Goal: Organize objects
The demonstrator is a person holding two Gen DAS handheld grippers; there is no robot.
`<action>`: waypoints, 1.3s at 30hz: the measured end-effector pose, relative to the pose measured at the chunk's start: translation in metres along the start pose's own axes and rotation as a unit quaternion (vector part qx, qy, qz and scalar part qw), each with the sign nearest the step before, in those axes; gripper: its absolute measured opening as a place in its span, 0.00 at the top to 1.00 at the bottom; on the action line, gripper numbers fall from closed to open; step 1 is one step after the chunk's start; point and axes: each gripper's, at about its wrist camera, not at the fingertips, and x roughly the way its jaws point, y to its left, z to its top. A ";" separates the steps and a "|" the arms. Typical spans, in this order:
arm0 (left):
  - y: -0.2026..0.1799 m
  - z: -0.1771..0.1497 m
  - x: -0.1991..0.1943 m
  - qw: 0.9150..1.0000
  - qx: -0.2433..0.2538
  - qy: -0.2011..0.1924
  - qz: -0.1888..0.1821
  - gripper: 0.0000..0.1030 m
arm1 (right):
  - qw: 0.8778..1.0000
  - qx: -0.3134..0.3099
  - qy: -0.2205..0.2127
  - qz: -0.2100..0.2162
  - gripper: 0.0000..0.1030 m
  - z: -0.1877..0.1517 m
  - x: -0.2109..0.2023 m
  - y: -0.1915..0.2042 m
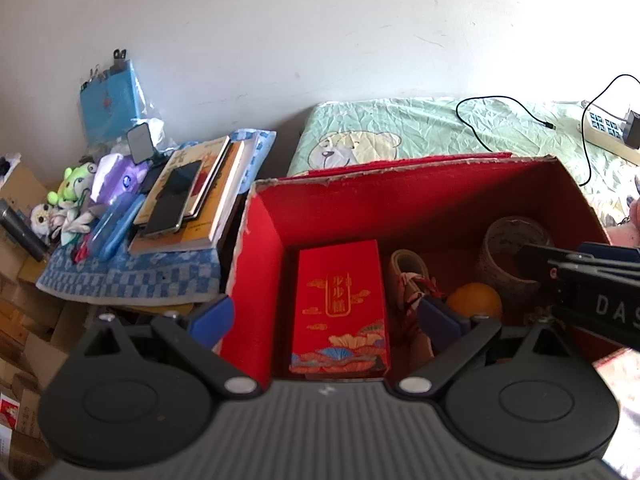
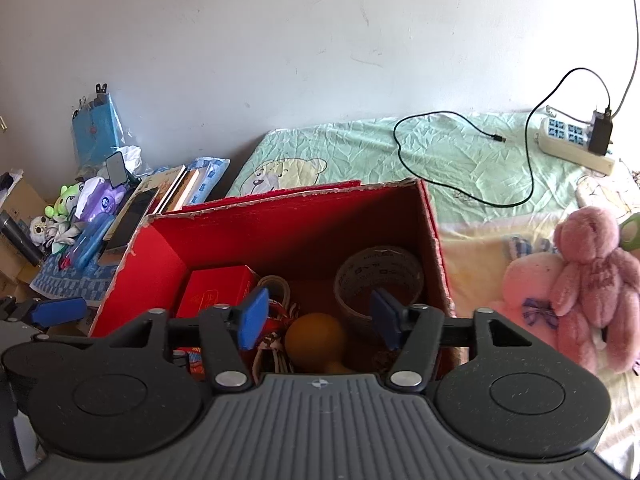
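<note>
1 red box, open top, just ahead of & below both grippers. Inside: 1 red packet on the left, 1 orange mid, 1 tape roll far right, 1 small rope-tied bundle btwn packet & orange. Left gripper: jaws wide apart, holding nothing, over the packet. Right gripper: jaws apart, empty, orange btwn/below them. 2 pink plush toys on the bed, right of right gripper.

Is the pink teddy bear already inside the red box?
No. The pink teddy bear lies on the bed, outside the red box, to its right.
</note>
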 end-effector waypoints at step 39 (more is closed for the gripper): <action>-0.036 -0.060 -0.053 0.996 -0.034 0.070 0.037 0.02 | 0.999 0.004 0.021 0.039 0.38 -0.044 -0.056 -0.025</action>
